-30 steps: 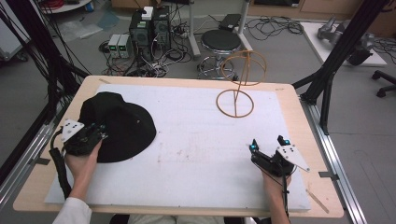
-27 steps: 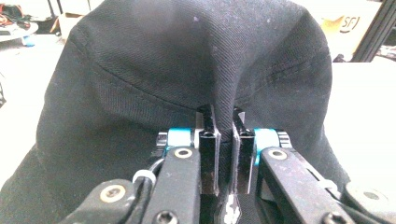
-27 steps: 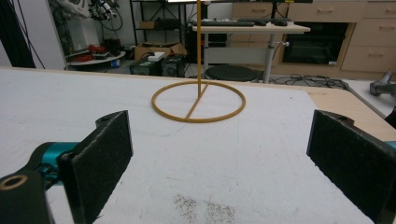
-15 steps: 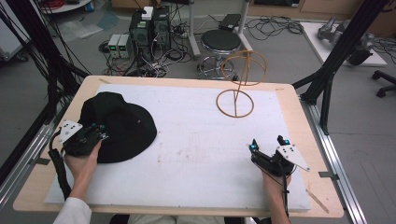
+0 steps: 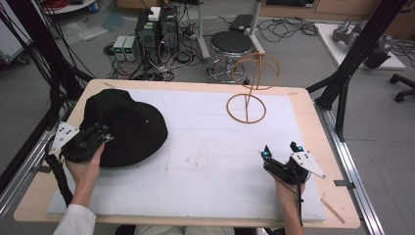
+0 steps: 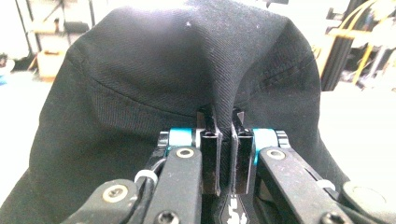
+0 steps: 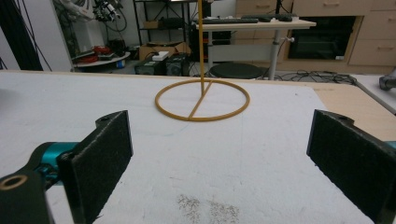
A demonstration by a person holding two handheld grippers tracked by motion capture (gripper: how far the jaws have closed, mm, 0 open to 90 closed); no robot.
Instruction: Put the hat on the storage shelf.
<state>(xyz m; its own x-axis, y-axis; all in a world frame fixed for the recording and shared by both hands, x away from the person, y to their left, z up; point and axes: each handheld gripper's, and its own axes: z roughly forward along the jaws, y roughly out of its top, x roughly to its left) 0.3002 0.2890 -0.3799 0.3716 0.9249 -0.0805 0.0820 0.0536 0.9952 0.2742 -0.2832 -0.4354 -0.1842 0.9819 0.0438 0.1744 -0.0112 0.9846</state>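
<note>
Hat (image 5: 125, 125), black, sat at left end of white mat (image 5: 205, 147) on surface, brim near mat's left edge. Left gripper (image 5: 100, 134) had jaws pinched tight on fold of brim cloth. Right gripper (image 5: 281, 152) rested near mat's right front corner, jaws spread wide, nothing between. Wire stand (image 5: 249, 93) stood far right. Wide bare mat between hat and stand.

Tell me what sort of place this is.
Most likely a robotics lab: a rigged work table framed by black struts, computers and tangled cables on the floor, desks and drawers behind.
</note>
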